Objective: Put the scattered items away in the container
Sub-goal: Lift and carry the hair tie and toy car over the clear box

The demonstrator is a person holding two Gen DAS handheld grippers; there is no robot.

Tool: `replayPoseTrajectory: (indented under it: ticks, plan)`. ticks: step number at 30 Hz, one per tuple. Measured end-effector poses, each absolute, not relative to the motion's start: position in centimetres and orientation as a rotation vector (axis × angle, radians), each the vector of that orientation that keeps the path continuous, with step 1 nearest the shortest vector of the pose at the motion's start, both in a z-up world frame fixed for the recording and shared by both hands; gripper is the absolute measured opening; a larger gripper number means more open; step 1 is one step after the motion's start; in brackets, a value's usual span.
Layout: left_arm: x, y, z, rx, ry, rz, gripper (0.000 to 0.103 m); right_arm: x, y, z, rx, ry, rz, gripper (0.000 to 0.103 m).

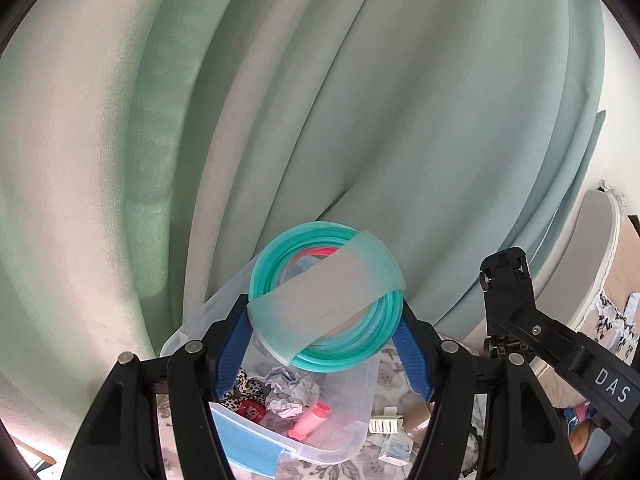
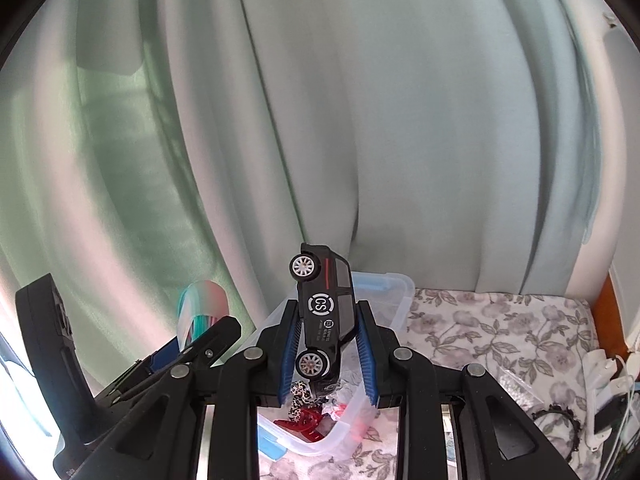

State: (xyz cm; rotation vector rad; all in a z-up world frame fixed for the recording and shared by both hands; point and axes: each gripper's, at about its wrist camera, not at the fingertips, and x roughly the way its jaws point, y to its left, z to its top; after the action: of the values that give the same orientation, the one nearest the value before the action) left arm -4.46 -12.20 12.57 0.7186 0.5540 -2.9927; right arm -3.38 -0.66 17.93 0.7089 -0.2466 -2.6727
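Left tongs clamp teal coil | right tongs pinch toy car

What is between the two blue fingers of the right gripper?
In the right wrist view, a black toy car stands on end between the right gripper's fingers, above the clear plastic container.

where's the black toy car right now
In the right wrist view the black toy car sits centre frame, clamped nose-up in the right tool, above the clear plastic container on the floral cloth.
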Motion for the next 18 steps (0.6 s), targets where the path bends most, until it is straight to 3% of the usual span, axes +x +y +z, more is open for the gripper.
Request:
replayPoseTrajectory:
  ticks: [18]
  plan:
    - [-9.0, -15.1, 8.6, 0.855, 0.662, -2.904, 0.069, -7.7, -5.0, 14.2, 0.884, -0.156, -2.604, 0.029]
